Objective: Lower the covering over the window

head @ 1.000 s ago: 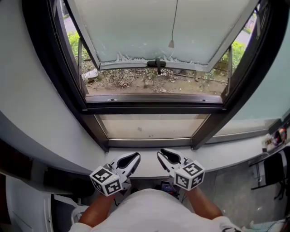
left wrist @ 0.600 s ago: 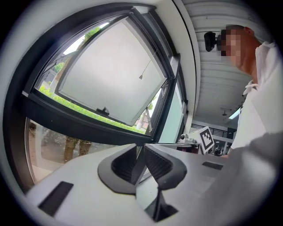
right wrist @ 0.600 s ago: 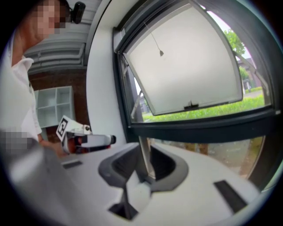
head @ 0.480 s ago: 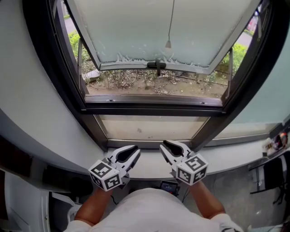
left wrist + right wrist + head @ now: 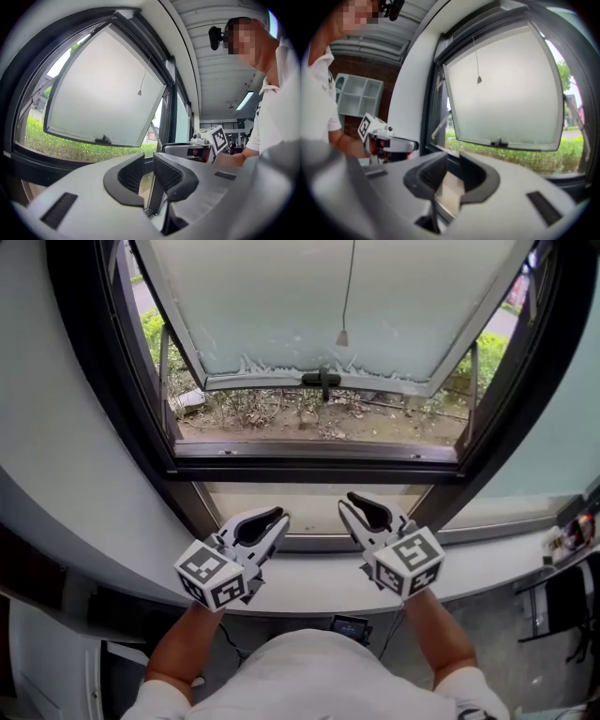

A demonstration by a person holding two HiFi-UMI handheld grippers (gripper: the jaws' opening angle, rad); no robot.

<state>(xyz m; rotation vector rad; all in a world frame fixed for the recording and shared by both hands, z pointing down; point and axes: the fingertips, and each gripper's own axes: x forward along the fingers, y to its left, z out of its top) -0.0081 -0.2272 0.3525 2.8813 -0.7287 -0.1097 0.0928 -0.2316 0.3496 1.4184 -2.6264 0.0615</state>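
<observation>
Low in the frame, over the white sill [image 5: 309, 574], we hold both grippers well apart from the window's pull cord [image 5: 342, 337]. Our left gripper [image 5: 278, 518] has just been opening a little; its jaws stand slightly apart with nothing between them. Our right gripper [image 5: 348, 504] is parted and empty too. At upper centre the cord hangs free before the tilted-out frosted sash [image 5: 281, 306]. No covering shows over the glass, so we judge that everything remains: reach, grip, pull down.
</observation>
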